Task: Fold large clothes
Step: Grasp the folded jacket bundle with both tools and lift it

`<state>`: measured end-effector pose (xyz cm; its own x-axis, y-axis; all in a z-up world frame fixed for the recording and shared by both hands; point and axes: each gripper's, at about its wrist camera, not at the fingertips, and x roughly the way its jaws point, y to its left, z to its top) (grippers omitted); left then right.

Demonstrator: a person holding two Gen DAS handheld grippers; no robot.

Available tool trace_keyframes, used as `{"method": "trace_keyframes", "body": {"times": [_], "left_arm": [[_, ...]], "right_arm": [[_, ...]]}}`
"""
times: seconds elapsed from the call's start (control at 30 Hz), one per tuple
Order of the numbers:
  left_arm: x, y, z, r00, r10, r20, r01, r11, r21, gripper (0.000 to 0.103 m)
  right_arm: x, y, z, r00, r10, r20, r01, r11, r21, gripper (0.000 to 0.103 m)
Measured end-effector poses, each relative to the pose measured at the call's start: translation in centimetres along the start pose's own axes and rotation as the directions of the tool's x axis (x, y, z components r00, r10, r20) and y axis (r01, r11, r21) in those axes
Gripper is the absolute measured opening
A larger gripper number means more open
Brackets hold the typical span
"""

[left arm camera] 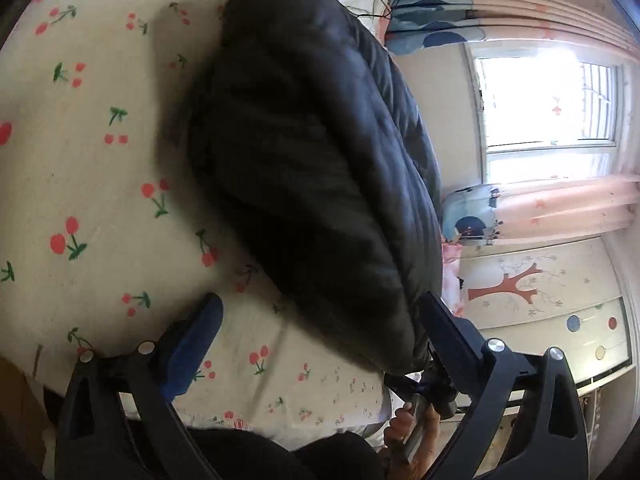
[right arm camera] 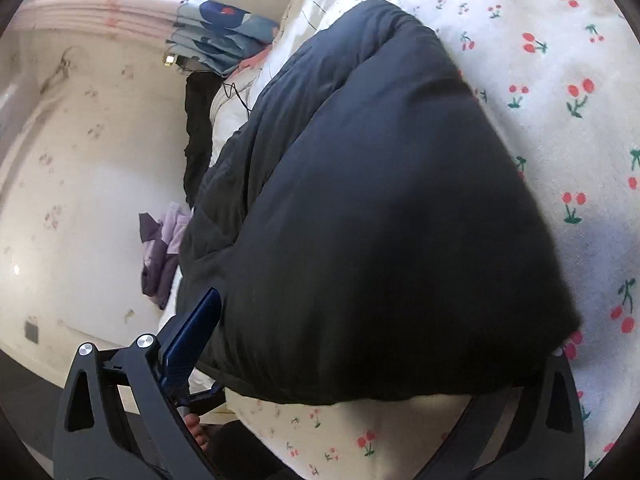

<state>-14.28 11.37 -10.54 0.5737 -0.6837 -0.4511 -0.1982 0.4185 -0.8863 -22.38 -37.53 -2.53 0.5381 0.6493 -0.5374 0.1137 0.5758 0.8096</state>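
A black puffy jacket (left arm camera: 312, 160) lies bunched lengthwise on the cherry-print bed sheet (left arm camera: 80, 160). My left gripper (left arm camera: 320, 328) stands wide open at the jacket's near end. Its right finger (left arm camera: 444, 320) is against the jacket's edge and its blue-padded left finger (left arm camera: 200, 336) is over bare sheet. A hand (left arm camera: 404, 428) holds the other gripper just below. In the right wrist view the jacket (right arm camera: 380, 200) fills the space between my right gripper's (right arm camera: 380, 320) widely spread fingers. The left pad (right arm camera: 200, 320) touches the jacket's side; the right finger is hidden under the fabric.
The sheet (right arm camera: 560, 80) runs on past the jacket. Folded blue bedding (right arm camera: 216, 36) sits at the head of the bed and purple clothes (right arm camera: 160, 252) at its edge. A bright window (left arm camera: 548, 100) with pink curtains and a painted wardrobe (left arm camera: 540, 300) stand beyond.
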Motion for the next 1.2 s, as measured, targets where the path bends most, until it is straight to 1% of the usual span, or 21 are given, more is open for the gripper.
{"method": "trace_keyframes", "body": {"times": [0.13,0.2,0.27,0.3,0.37,0.5,0.53,0.57,0.6,0.63,0.67,0.7,0.73,0.83,0.93,1.0,1.07,1.1,1.13,1.17,1.2], "left_arm": [[1.1,-2.4,1.6,0.999,-0.022,0.029,0.021,0.999,0.038,0.094],[1.6,-3.8,2.3,0.998,-0.026,0.051,0.023,0.998,0.059,0.094],[2.2,-3.9,3.1,0.998,0.006,0.061,-0.010,0.997,0.070,0.094],[2.7,-3.2,3.6,0.997,0.028,0.068,-0.031,0.999,0.039,0.094],[2.6,-2.0,4.0,0.996,0.024,0.085,-0.022,1.000,-0.018,0.094],[2.6,-2.4,5.2,0.989,0.050,0.138,-0.041,0.997,-0.069,0.095],[2.8,-2.8,5.3,0.987,0.041,0.155,-0.031,0.997,-0.064,0.094],[2.9,-3.0,5.2,0.986,0.028,0.162,-0.020,0.998,-0.053,0.091],[3.0,-3.3,5.1,0.987,0.011,0.162,-0.005,0.999,-0.037,0.077],[3.0,-3.5,5.0,0.988,0.000,0.157,0.004,1.000,-0.030,0.058],[2.9,-3.4,5.0,0.989,-0.029,0.144,0.035,0.999,-0.036,0.050],[2.6,-3.2,5.0,0.989,-0.044,0.141,0.050,0.998,-0.040,0.039],[1.9,-3.3,4.9,0.988,-0.050,0.148,0.055,0.998,-0.029,0.031],[-0.7,-4.7,4.2,0.981,-0.065,0.181,0.059,0.998,0.036,0.021],[-4.5,-6.4,2.4,0.977,-0.090,0.195,0.064,0.989,0.135,0.021],[-5.4,-6.2,1.1,0.985,-0.067,0.162,0.039,0.984,0.171,0.022],[-5.2,-3.9,0.8,0.994,-0.028,0.107,0.014,0.992,0.127,0.032],[-5.1,-2.0,0.7,0.996,-0.037,0.085,0.032,0.998,0.060,0.041],[-5.3,-0.4,0.5,0.995,-0.059,0.077,0.059,0.998,-0.002,0.048],[-5.7,0.5,0.4,0.994,-0.064,0.089,0.066,0.998,-0.025,0.054],[-6.1,0.8,0.3,0.993,-0.052,0.108,0.056,0.998,-0.029,0.063]], "right_arm": [[0.4,0.9,0.9,0.998,0.051,0.029,-0.052,0.999,0.010,0.096],[0.9,1.4,0.9,0.999,0.026,0.029,-0.026,1.000,-0.014,0.096],[2.1,1.0,1.2,0.999,-0.036,0.003,0.037,0.999,-0.029,0.096],[2.4,0.6,1.3,0.999,-0.043,-0.006,0.043,0.999,-0.020,0.096],[2.2,-0.2,1.6,1.000,-0.008,0.020,0.008,1.000,0.019,0.096],[2.7,-0.7,3.1,0.997,0.067,0.031,-0.070,0.993,0.093,0.097],[3.0,-0.4,3.2,0.996,0.086,0.024,-0.088,0.993,0.082,0.089],[3.4,0.1,3.3,0.996,0.093,0.018,-0.094,0.994,0.056,0.057],[3.3,0.0,3.4,0.997,0.077,0.018,-0.078,0.996,0.046,0.044],[3.1,0.0,3.4,0.997,0.067,0.034,-0.069,0.996,0.048,0.033],[3.0,0.0,3.5,0.996,0.084,0.042,-0.086,0.995,0.046,0.026],[2.7,0.3,3.3,0.994,0.095,0.050,-0.097,0.995,0.030,0.025],[2.2,1.1,2.9,0.994,0.098,0.050,-0.098,0.995,-0.004,0.023],[0.7,4.0,1.0,0.993,0.106,0.045,-0.102,0.990,-0.097,0.021],[-1.7,6.1,-2.0,0.991,0.130,0.034,-0.122,0.978,-0.168,0.021],[-2.1,5.7,-4.0,0.995,0.100,0.004,-0.098,0.980,-0.175,0.026],[-1.2,3.3,-4.9,0.998,0.050,-0.040,-0.055,0.991,-0.123,0.039],[-0.5,1.6,-5.4,0.996,0.063,-0.059,-0.067,0.996,-0.060,0.042],[-0.2,0.4,-5.9,0.993,0.096,-0.065,-0.097,0.995,-0.010,0.043],[-0.3,0.0,-6.1,0.992,0.114,-0.057,-0.114,0.993,0.004,0.043],[-0.4,0.0,-6.3,0.992,0.120,-0.047,-0.120,0.993,0.000,0.043]]}}
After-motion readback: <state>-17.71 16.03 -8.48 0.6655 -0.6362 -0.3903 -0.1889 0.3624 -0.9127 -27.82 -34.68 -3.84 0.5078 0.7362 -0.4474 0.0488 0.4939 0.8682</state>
